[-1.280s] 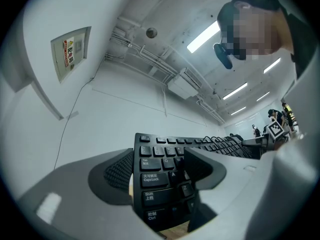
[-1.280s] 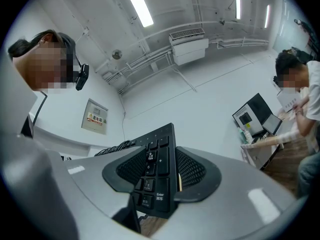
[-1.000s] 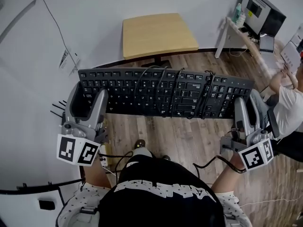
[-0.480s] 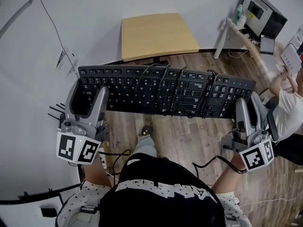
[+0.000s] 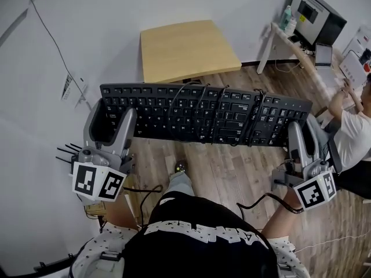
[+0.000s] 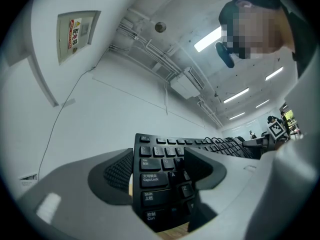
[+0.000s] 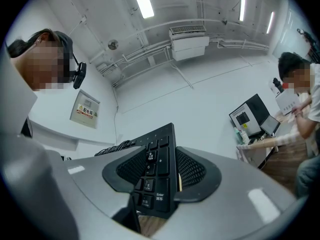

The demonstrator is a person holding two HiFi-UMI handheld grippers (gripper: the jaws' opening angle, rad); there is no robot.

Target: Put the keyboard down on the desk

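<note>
A black keyboard [image 5: 203,114] with its cable wound round its middle hangs in the air above the wooden floor. My left gripper [image 5: 110,126] is shut on the keyboard's left end [image 6: 157,181], jaws clamped over the Caps Lock and Shift keys. At the other side my right gripper [image 5: 304,138] is shut on the keyboard's right end [image 7: 155,176], by the Enter key. A small light wood desk [image 5: 185,48] stands ahead, against the white wall, just beyond the keyboard.
A person [image 5: 355,129] in a white top sits at the right by a table with a monitor [image 5: 316,10]. A white wall [image 5: 40,97] with cables runs along the left. My legs and a shoe [image 5: 181,168] are below the keyboard.
The keyboard and both grippers have shifted slightly forward and right toward the desk; I have stepped forward, and the wall at the left takes up more of the head view.
</note>
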